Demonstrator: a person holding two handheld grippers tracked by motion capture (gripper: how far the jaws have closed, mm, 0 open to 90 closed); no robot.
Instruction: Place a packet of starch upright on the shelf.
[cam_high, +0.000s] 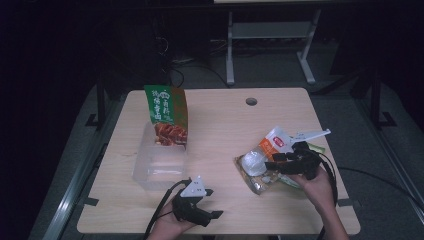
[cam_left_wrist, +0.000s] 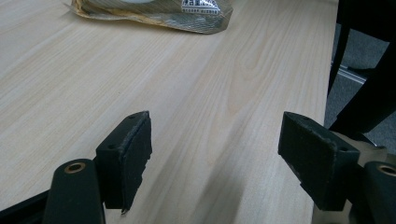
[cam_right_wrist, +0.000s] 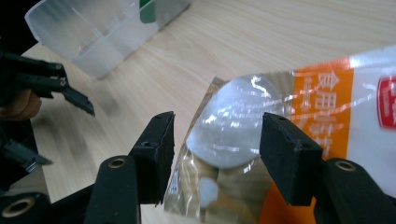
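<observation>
Down at the near edge of the table sits the left gripper, parked on bare wood with its jaws spread wide and nothing between them; from its own view there's just wood grain ahead and the corner of a gold-edged packet far up the table. That looks like a hand waiting its turn, kept clear of the action

Over on the right, the right gripper is down over the pile of snack packets, jaws parted and straddling the white-and-orange bag with its pale round lump showing through the clear film. The pads stand either side of that bulge without pressing it, so I'd call this lining up for a pinch, not a grip yet. That bag lies on top of the heap at the right side of the table, well apart from the tub

And the tub: a clear plastic container at the left, with a green snack pouch standing upright at its far end, leaning on the wall. The near part of the container looks empty, which suggests that's where the bag is headed
</observation>
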